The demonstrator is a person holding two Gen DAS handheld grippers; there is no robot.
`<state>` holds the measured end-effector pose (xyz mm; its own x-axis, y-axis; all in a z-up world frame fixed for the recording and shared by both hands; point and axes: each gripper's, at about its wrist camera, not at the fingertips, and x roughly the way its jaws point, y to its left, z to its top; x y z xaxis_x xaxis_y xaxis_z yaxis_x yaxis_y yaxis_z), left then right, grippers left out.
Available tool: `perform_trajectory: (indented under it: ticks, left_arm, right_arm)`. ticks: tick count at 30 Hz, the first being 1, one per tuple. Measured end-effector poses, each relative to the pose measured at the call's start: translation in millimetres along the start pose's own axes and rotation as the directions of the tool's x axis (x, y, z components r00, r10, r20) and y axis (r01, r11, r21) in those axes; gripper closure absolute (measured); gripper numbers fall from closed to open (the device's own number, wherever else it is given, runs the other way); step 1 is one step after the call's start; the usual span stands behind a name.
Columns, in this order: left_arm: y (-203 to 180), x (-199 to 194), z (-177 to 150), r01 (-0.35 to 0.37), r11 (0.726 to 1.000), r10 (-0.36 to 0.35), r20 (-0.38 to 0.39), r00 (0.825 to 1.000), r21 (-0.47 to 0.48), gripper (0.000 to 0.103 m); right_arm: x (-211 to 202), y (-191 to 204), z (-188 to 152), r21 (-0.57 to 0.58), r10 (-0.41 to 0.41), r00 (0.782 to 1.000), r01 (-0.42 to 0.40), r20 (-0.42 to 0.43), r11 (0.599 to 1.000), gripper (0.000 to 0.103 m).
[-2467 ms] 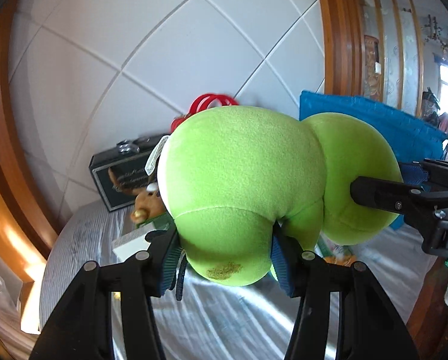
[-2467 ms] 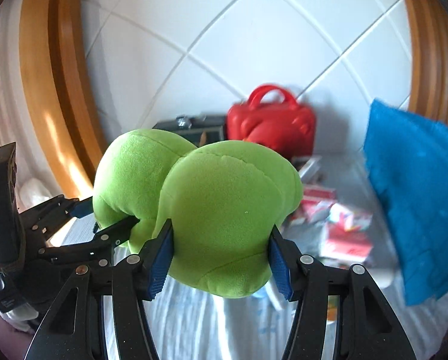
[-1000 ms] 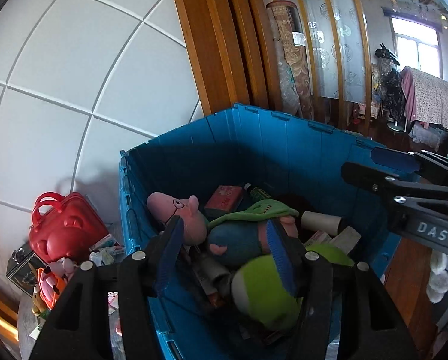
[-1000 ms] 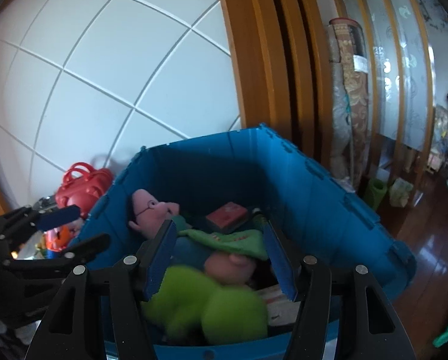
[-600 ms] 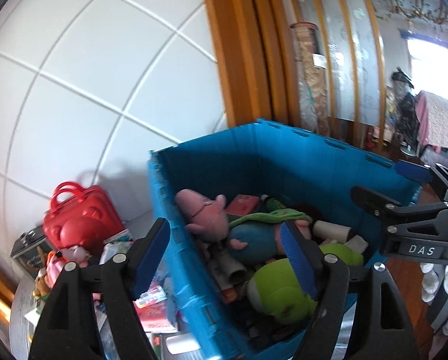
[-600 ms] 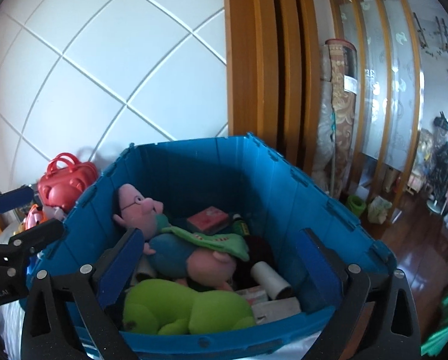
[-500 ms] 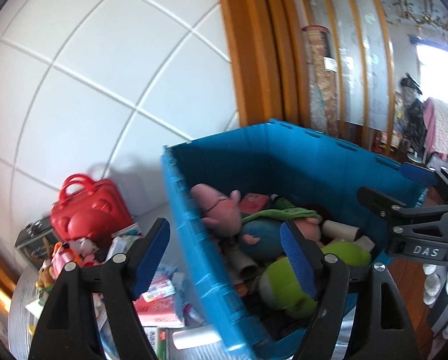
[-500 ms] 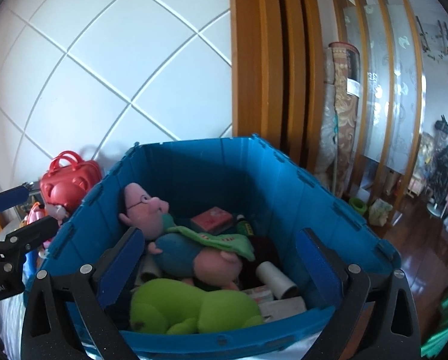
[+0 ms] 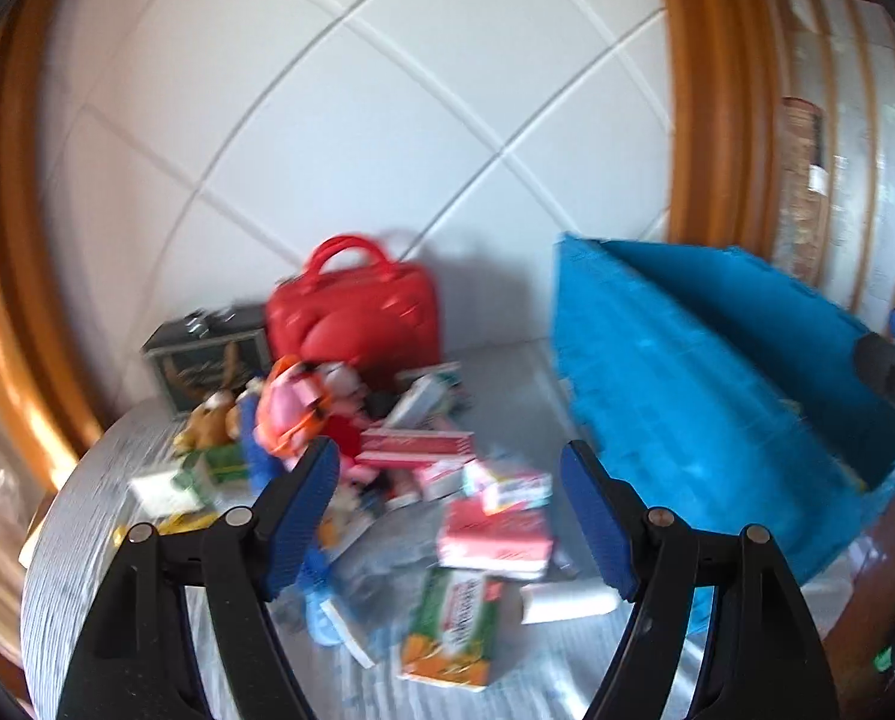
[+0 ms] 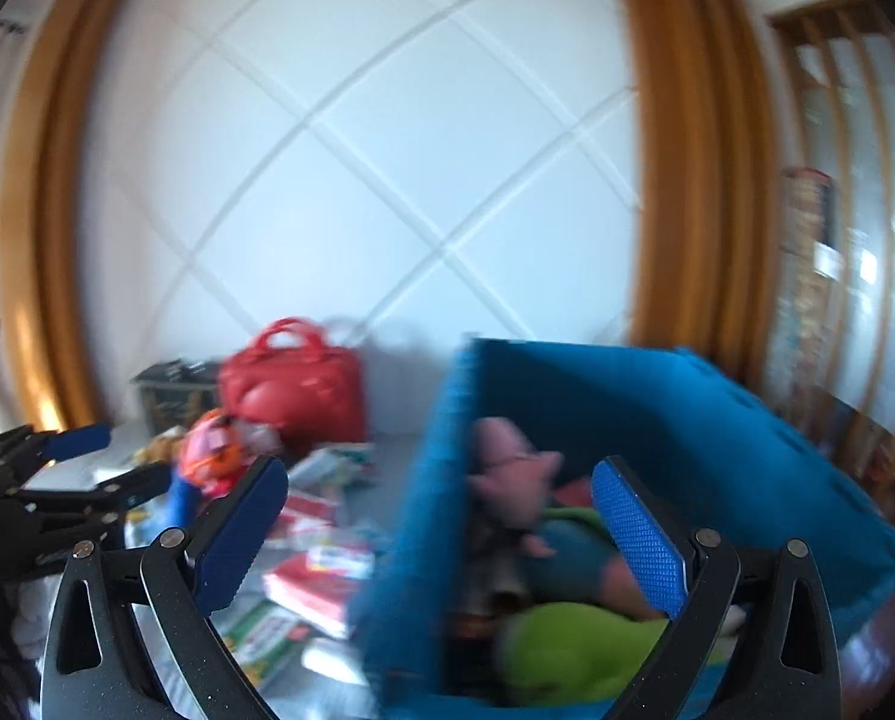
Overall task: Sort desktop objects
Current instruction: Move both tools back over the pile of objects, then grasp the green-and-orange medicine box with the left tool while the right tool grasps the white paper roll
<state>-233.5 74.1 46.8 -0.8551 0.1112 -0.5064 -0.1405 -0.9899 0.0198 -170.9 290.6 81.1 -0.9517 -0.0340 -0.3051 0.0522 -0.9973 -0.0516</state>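
Step in hand: judged to be the return to the pile for a fresh item, the green soft toy (image 10: 573, 654) being lodged in the blue crate (image 10: 765, 438) already. Both views are blurred.

Left gripper (image 9: 447, 516): jaws spread wide, nothing held between the blue pads (image 9: 300, 510). It is pointed at the heap on the grey table (image 9: 75, 546).

Right gripper (image 10: 441, 534): jaws likewise wide apart and empty. It is aimed across the near wall of the crate, with the left gripper seen at the left edge of its view.

Blue crate: set at the right of the table, just beside the heap. A pink-headed soft toy (image 10: 507, 480) in dark blue is seen lying inside above the green toy; other contents are too blurred to be named.

Items left to sort, all on the table:
- a pink and orange soft toy (image 9: 303, 402), at the back of the heap, in front of a red handbag (image 9: 351, 312)
- a small brown plush (image 9: 210, 417) to its left, near a dark box (image 9: 207, 354)
- red and white cartons (image 9: 495, 534), stacked loosely at the middle
- a green and orange carton (image 9: 453, 630), nearest the left gripper
- a white tube (image 9: 567, 600), lying beside that carton

Next move, as judged: one item is to be chosen, the jaws lowered around it and closed. The flat cartons overlap, so an edge would need to be taken; the soft toys should yield readily to a pinch.
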Motion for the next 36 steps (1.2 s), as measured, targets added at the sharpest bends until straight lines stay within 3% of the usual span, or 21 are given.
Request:
perform_trajectory:
  ticks: [8, 15, 24, 27, 36]
  left_arm:
    - [88, 33, -59, -0.094, 0.994, 0.082, -0.188, 0.979, -0.052, 0.027]
    - [111, 78, -125, -0.084, 0.994, 0.054, -0.372, 0.927, -0.065, 0.027]
    - [91, 121, -174, -0.002, 1.000, -0.013, -0.491, 0.871, -0.030, 0.027]
    - [71, 140, -180, 0.051, 0.999, -0.044, -0.512, 0.858, 0.001, 0.027]
    - [2, 205, -180, 0.209, 0.977, -0.156, -0.549, 0.821, 0.035, 0.027]
  right_arm:
    - [58, 93, -30, -0.029, 0.149, 0.977, -0.155, -0.154, 0.988, 0.000]
    - [112, 128, -97, -0.006, 0.154, 0.925, -0.166, -0.348, 0.986, 0.000]
    - [152, 111, -199, 0.097, 0.054, 0.833, -0.001, -0.550, 0.995, 0.003]
    - [152, 100, -218, 0.102, 0.007, 0.821, 0.062, -0.572, 0.993, 0.023]
    - [154, 73, -246, 0.127, -0.066, 0.799, 0.176, -0.598, 0.976, 0.018]
